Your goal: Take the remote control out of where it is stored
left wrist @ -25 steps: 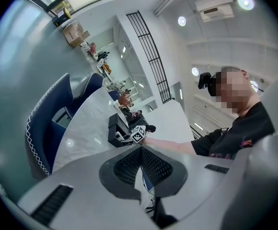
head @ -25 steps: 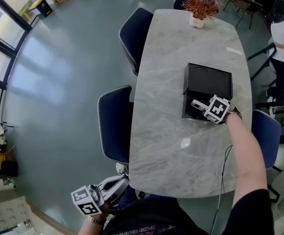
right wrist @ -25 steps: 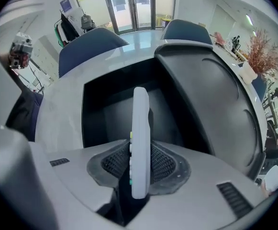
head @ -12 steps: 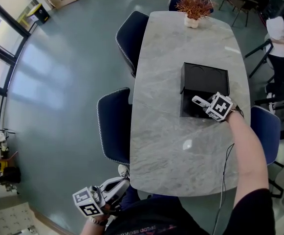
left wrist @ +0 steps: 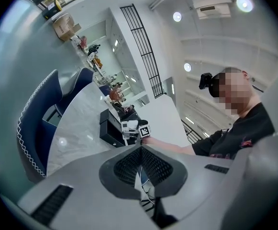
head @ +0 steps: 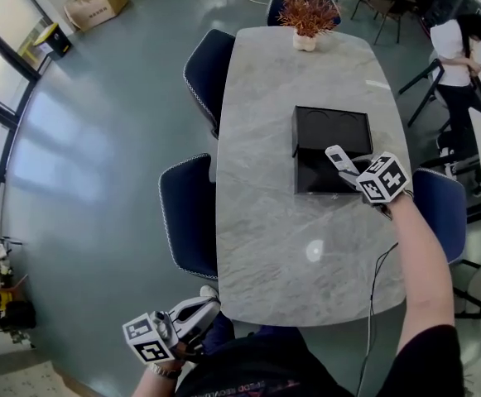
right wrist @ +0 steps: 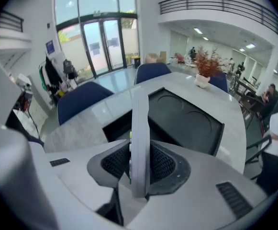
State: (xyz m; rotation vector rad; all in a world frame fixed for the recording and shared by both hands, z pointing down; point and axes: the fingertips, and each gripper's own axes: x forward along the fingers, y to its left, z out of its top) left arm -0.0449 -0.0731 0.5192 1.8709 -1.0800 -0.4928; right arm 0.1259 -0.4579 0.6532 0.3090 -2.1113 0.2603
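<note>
A long pale marble surface stands on a grey floor, seen from overhead, with dark blue chairs along its sides and a reddish plant in a white pot at its far end. Near the middle of the surface sits an open black box; its farther half is a flat panel with two round outlines, and its nearer half is a dark hollow. The right tongs, at the end of an outstretched arm in a black sleeve, are closed on a slim white remote. The right gripper view shows both pads pressed against the remote's flat sides, holding it by one end, with the rest standing up beyond the tips and small buttons along one edge. The remote is in the air over the right part of the box's hollow, tilted, and appears clear of the box. The left tongs hang well apart from all this, low beside the person's body, past the near end of the surface. Their jaws are pressed together with nothing between them. A person in a white top stands at the far right.
</note>
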